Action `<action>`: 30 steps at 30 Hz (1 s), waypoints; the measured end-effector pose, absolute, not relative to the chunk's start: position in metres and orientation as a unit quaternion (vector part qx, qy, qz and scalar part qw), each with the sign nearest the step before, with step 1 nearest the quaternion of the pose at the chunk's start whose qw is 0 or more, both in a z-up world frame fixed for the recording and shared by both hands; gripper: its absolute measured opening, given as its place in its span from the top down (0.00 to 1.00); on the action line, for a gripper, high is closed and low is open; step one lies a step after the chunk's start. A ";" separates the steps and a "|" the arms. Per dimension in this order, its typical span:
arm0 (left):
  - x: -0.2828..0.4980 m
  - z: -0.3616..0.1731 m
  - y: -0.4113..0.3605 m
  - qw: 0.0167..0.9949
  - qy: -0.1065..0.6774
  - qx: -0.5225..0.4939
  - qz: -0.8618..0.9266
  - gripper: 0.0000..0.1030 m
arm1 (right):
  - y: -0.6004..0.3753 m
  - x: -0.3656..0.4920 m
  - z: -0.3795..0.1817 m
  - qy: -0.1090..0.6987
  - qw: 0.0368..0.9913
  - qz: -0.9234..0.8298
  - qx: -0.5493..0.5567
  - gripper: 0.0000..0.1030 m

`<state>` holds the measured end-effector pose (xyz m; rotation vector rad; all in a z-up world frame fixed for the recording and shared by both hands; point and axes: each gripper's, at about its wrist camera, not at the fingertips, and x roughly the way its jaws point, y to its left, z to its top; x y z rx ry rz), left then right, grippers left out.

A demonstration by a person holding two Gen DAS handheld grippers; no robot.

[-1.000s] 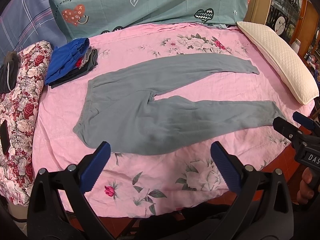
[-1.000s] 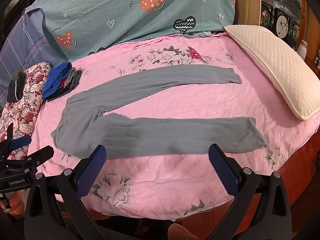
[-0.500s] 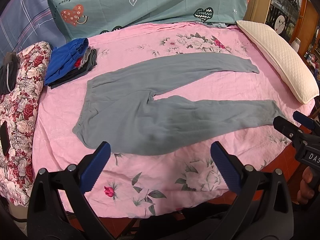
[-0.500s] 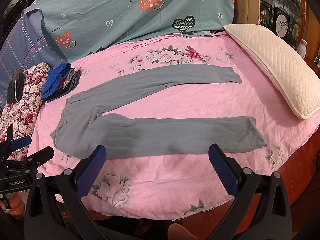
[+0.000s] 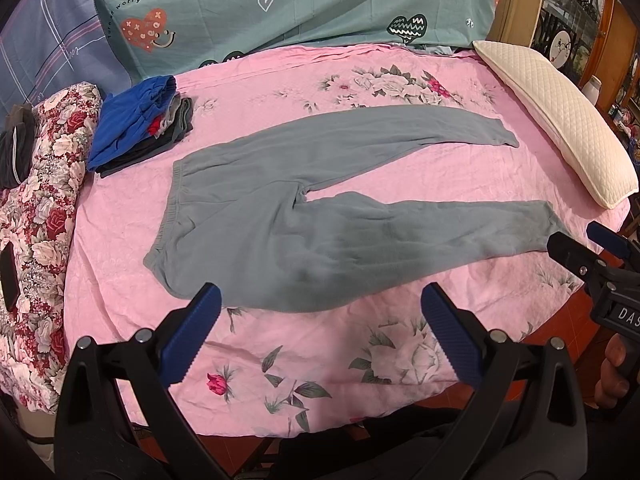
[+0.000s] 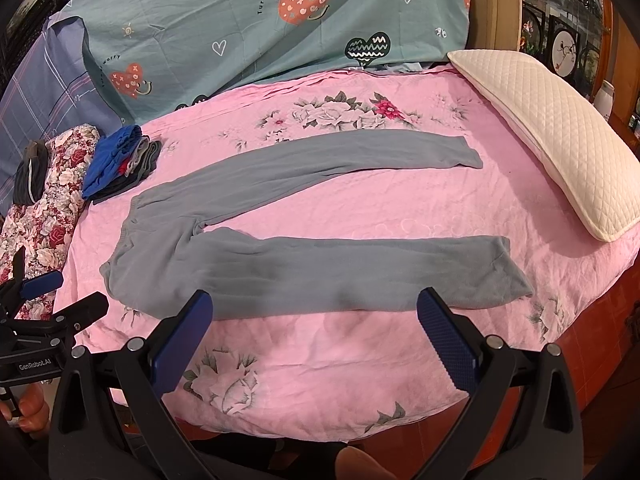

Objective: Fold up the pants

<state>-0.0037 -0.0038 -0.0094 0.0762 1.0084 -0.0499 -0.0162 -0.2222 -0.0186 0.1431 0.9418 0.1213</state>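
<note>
Grey pants (image 5: 280,216) lie flat on the pink floral bed sheet (image 5: 360,360), waistband to the left, both legs spread apart toward the right; they also show in the right wrist view (image 6: 280,264). My left gripper (image 5: 320,332) is open and empty, held above the bed's near edge just in front of the seat of the pants. My right gripper (image 6: 312,332) is open and empty, in front of the near leg. The right gripper also shows at the left wrist view's right edge (image 5: 580,248), and the left gripper at the right wrist view's left edge (image 6: 52,300).
A stack of folded clothes topped by a blue piece (image 5: 136,128) lies at the back left. A white quilted pillow (image 5: 560,120) lies along the right side. A red floral bundle (image 5: 36,208) sits on the left. A teal heart-print cover (image 5: 280,12) rises behind.
</note>
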 end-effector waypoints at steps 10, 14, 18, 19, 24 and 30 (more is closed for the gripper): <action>-0.003 -0.009 -0.004 0.874 0.484 0.036 -0.024 0.02 | -0.222 -0.015 -0.019 0.454 0.887 0.058 0.068 0.01; -0.007 -0.015 -0.005 0.873 0.485 0.036 -0.024 0.02 | -0.223 -0.013 -0.020 0.455 0.886 0.058 0.069 0.01; 0.000 -0.022 -0.010 0.871 0.490 0.035 -0.024 0.02 | -0.227 -0.006 -0.026 0.459 0.884 0.058 0.070 0.01; 0.002 -0.022 -0.010 0.869 0.492 0.035 -0.024 0.02 | -0.227 -0.005 -0.027 0.461 0.883 0.059 0.070 0.01; 0.011 -0.027 -0.004 0.862 0.505 0.026 -0.022 0.02 | -0.223 0.003 -0.031 0.467 0.879 0.059 0.069 0.01; 0.037 -0.044 0.040 0.846 0.533 0.008 0.026 0.02 | -0.215 0.021 -0.047 0.490 0.865 0.071 0.083 0.01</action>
